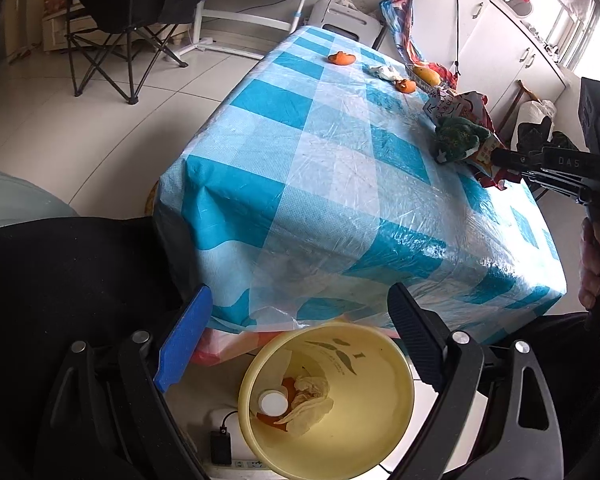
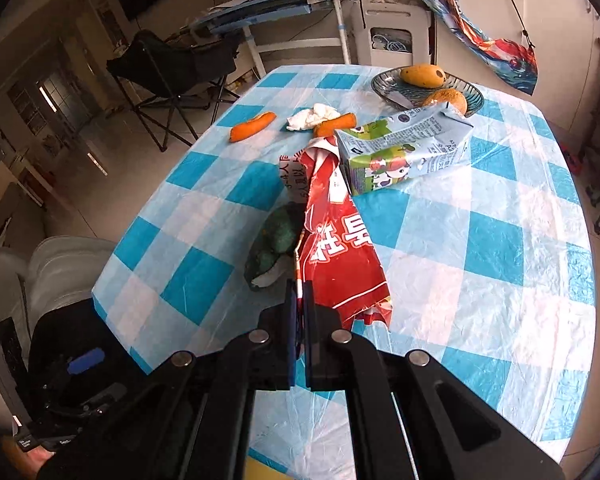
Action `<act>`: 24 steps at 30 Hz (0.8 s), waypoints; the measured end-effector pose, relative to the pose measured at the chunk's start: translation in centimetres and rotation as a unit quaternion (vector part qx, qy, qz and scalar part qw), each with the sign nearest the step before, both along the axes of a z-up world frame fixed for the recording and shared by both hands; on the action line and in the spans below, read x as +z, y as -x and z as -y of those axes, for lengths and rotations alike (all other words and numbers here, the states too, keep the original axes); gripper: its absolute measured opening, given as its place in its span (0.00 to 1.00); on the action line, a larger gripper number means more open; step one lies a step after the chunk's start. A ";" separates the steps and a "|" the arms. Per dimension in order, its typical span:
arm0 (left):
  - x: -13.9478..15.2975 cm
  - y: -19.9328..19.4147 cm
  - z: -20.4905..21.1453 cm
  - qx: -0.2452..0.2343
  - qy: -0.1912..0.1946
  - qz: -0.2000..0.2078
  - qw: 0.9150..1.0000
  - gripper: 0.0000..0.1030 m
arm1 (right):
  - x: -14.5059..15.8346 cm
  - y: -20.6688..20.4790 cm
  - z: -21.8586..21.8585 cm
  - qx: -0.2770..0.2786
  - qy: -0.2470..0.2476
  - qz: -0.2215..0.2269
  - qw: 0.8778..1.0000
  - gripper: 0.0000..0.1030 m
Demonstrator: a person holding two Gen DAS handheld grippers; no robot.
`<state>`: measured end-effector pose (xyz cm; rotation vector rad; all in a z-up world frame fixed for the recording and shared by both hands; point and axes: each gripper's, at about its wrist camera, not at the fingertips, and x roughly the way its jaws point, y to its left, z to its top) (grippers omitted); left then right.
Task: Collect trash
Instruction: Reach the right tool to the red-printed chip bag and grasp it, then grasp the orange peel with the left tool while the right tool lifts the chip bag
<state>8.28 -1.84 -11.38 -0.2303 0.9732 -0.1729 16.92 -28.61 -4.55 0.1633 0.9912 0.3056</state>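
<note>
My right gripper [image 2: 299, 292] is shut on the near edge of a red snack wrapper [image 2: 336, 248] lying on the blue-checked table [image 2: 480, 240]. A green plush toy [image 2: 278, 240] lies just left of the wrapper, and a crushed drink carton [image 2: 404, 152] rests at its far end. Two orange peels [image 2: 252, 126] [image 2: 336, 123] and a crumpled tissue [image 2: 312, 117] lie farther back. My left gripper [image 1: 296, 344] is open, hovering over a yellow bin [image 1: 384, 396] on the floor that holds tissue, peel and a white cap. The right gripper [image 1: 496, 158] also shows in the left wrist view.
A wire fruit bowl [image 2: 472, 98] with a mango [image 2: 422, 75] stands at the table's far side. A black folding chair [image 1: 116, 28] and a desk stand beyond. A power strip [image 1: 228, 456] lies beside the bin. A dark seat is at my left.
</note>
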 end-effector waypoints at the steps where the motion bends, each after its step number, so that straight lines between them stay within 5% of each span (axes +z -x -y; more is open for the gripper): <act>1: 0.0 0.0 0.2 -0.002 -0.003 0.001 1.000 0.83 | -0.1 0.2 0.5 -0.007 -0.003 0.004 1.000 0.07; 4: -0.1 0.1 0.4 -0.005 -0.009 0.001 1.000 0.83 | -0.1 -0.1 0.3 -0.019 0.000 0.013 1.000 0.16; 6: -0.1 0.2 0.4 -0.005 -0.011 0.002 1.000 0.83 | 0.2 -0.6 -0.5 -0.014 0.022 0.030 0.999 0.38; 11: 1.6 0.2 0.2 -0.008 -0.013 0.032 0.999 0.83 | -0.2 -2.2 -2.0 0.002 0.059 0.043 0.997 0.46; 13: 3.3 -0.5 0.0 -0.013 -0.019 0.063 0.998 0.83 | 0.0 -2.3 -1.5 0.002 0.024 0.045 0.999 0.46; 17: 6.3 -4.7 -0.2 -0.023 -0.040 0.102 0.994 0.84 | 0.8 -3.4 0.0 -0.027 -0.027 0.058 0.998 0.63; 22: 8.8 -11.5 0.8 -0.038 -0.067 0.121 0.990 0.84 | -0.3 -6.2 -1.8 0.001 0.003 0.031 1.000 0.67; 23: 9.1 -13.0 1.3 -0.043 -0.074 0.121 0.989 0.84 | -0.8 -6.5 -1.8 0.006 0.007 0.027 1.000 0.62; 24: 9.2 -14.4 1.7 -0.050 -0.079 0.118 0.989 0.84 | -1.2 -6.6 -1.4 0.007 0.000 0.018 1.000 0.37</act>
